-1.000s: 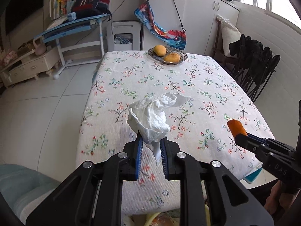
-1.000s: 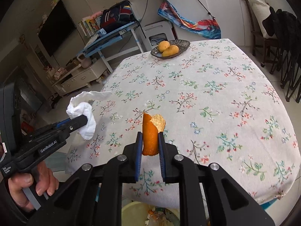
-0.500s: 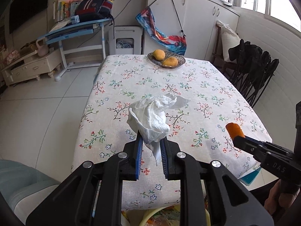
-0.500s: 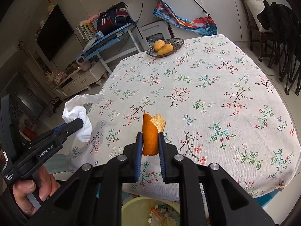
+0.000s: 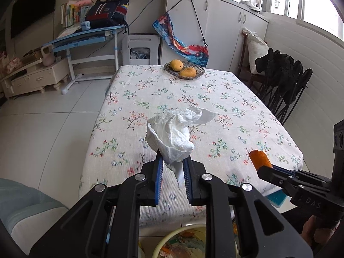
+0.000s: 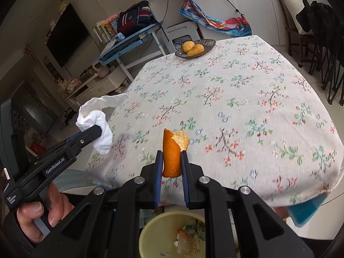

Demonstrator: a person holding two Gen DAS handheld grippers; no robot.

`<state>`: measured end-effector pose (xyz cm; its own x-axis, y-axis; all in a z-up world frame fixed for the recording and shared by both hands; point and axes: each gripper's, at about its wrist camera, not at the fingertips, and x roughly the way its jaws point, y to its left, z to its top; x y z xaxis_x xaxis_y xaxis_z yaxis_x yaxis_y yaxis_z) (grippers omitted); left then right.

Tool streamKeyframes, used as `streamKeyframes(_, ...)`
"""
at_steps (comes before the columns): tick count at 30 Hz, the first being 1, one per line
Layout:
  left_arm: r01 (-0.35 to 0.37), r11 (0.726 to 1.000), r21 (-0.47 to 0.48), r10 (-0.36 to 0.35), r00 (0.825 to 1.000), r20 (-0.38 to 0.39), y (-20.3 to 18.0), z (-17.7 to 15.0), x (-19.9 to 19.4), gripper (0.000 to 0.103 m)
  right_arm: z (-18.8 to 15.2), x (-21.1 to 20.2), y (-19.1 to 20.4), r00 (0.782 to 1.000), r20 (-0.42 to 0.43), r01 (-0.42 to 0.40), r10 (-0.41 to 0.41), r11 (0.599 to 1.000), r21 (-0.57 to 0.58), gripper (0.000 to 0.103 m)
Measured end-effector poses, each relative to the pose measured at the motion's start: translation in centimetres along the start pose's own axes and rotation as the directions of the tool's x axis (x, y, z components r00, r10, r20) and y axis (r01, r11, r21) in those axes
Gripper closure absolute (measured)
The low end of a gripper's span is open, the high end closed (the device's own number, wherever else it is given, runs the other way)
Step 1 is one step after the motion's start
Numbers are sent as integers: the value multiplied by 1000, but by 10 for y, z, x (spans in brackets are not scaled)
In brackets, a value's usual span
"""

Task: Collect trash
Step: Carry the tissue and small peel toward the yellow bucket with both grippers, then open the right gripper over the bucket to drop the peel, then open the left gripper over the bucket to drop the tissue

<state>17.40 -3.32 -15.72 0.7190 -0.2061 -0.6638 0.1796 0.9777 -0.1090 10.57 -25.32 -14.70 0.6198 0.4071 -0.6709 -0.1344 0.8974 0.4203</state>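
left gripper (image 5: 172, 163) clamps tissue (image 5: 172, 137) | right gripper (image 6: 171, 163) clamps orange peel (image 6: 171, 152) | both above bin (image 6: 172, 234) (ready to drop)

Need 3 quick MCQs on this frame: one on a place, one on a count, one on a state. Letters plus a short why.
1. Where is the fruit bowl?
A. far end of the table
B. on the floor
C. in the bin

2. How many fruits lie in it?
A. one
B. two
C. four

3. What does the right gripper hold?
A. nothing
B. a tissue
C. an orange peel

Key: 1 A, it sits on the table near the far edge. 2 B, two yellow fruits show. 3 C, the orange peel is clamped; the left gripper has the tissue.
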Motion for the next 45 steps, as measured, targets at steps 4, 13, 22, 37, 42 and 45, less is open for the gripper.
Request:
streamKeyframes(4, 4, 1000, 1, -4, 1000, -3, -1, -13, -9, 86, -10, -7, 4, 1000, -9, -9, 9, 1000, -5, 86)
streamKeyframes(13, 12, 1000, 1, -12, 1000, -11, -7, -39, -30, 86, -32, -21, 11, 999, -32, -23, 22, 1000, -16, 85)
streamKeyframes(22, 28, 1000, -2, -28, 999, -15, -12, -60, -47, 86, -63, -24, 23, 992, -116, -48, 43, 998, -36, 84)
streamKeyframes(37, 56, 998, 10, -55, 998, -42, -17, -78, -56, 86, -103, 11, 30, 941, -339, -25, -5, 996, -82, 83)
streamKeyframes(42, 58, 997, 41, -55, 996, -71, -19, -88, -58, 86, -107, 15, 26, 932, -363, -16, -12, 997, -75, 68)
streamKeyframes(45, 68, 995, 70, -61, 992, -106, -21, -96, -58, 86, -104, 10, 22, 942, -337, -5, -15, 998, -58, 66)
